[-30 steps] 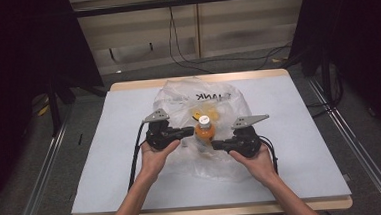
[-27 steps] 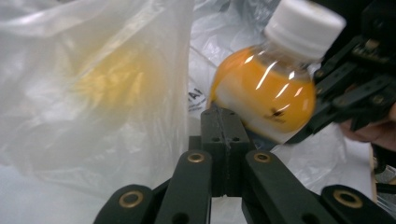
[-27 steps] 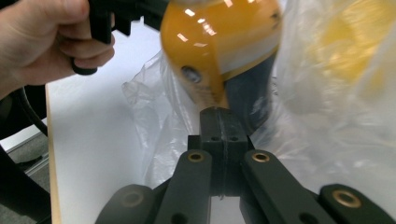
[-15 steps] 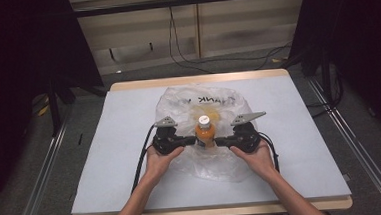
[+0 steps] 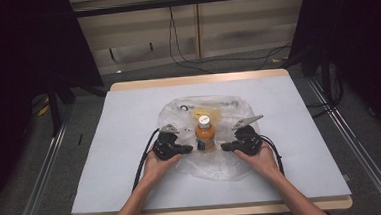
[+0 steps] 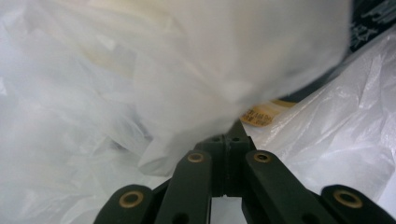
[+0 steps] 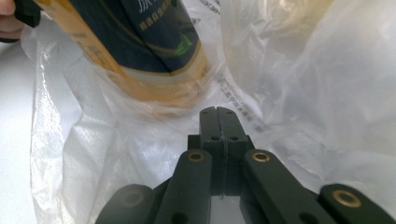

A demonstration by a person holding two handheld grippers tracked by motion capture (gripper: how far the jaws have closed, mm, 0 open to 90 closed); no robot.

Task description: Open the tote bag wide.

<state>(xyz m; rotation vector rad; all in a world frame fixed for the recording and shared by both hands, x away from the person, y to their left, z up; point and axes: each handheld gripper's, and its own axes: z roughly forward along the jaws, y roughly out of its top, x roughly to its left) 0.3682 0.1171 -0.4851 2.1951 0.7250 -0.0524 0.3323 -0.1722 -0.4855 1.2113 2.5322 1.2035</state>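
An orange drink bottle with a white cap stands upright inside a clear plastic bag spread on the table. My left gripper points at the bottle from its left, jaws shut, with a fold of the bag draped over the tips. My right gripper faces it from the other side, jaws shut, tips pinched into the film just below the bottle's base. A strip of the bottle's yellow label peeks out under the plastic.
The table is covered by a pale sheet with a wooden edge at the far side. Dark stands and metal rails flank it. Cables lie on the floor beyond. Bare sheet surrounds the bag.
Both hands have come down toward the table and slightly nearer the person. The bag, which stood puffed up around the bottle, now lies lower and flatter.
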